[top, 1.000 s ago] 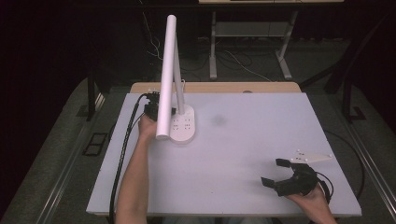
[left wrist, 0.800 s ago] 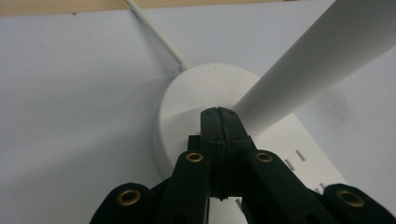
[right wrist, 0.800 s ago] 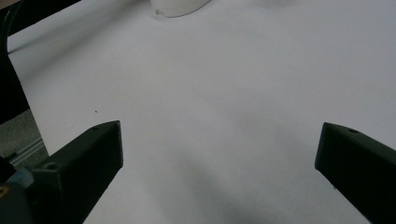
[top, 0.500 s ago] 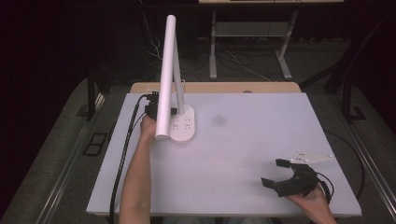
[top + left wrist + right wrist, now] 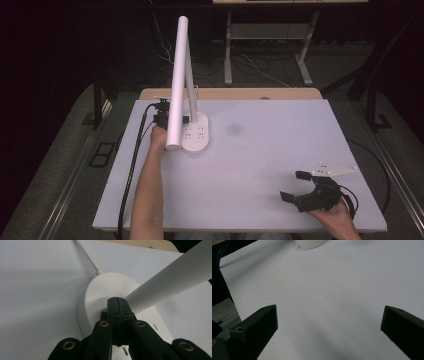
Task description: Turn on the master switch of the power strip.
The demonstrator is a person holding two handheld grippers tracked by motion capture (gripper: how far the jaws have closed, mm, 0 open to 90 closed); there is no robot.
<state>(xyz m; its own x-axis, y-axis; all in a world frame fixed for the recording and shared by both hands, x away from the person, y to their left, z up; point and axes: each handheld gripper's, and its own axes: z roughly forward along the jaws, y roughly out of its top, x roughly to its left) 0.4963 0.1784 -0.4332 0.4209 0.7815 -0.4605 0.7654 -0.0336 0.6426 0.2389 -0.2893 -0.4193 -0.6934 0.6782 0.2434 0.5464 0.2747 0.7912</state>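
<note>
A white table [image 5: 260,165] in a dark room carries a white lamp [image 5: 196,134] at its far left, its long head slanting up and away. My left gripper [image 5: 117,305], jaws closed empty, touches the lamp's base; my right gripper [image 5: 296,186], well apart from the lamp, gapes open.

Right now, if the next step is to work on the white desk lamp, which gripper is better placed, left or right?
Left, probably. The left gripper is shut with its tips at the lamp base. The right gripper is open, apart from the lamp, over the near right part of the table.
</note>
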